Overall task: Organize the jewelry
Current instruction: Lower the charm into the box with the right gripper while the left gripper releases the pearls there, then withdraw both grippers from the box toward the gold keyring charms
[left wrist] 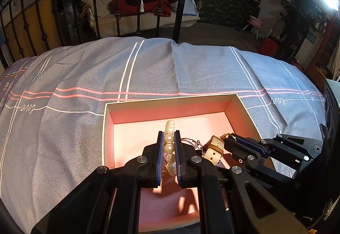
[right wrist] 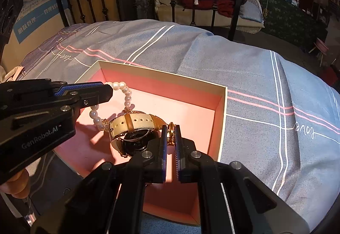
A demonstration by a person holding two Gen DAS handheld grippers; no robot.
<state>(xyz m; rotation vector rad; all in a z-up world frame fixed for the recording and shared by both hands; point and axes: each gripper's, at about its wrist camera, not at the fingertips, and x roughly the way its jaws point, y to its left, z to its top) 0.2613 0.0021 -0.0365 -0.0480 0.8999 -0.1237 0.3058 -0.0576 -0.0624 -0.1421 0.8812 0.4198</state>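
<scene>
Open pink-lined gift box [right wrist: 221,106] on a grey-blue checked bedsheet [right wrist: 265,89]; the sheet bears the script word "love" [right wrist: 304,129] to the box's right. Above the box interior: left gripper [left wrist: 169,134], housing marked "GenRobot.AI", clamped on a pearl bracelet [left wrist: 170,127]; right gripper [right wrist: 171,127] pinched on the gold clasp of a cream-strapped wristwatch [right wrist: 136,125], just beside the pearls.
</scene>
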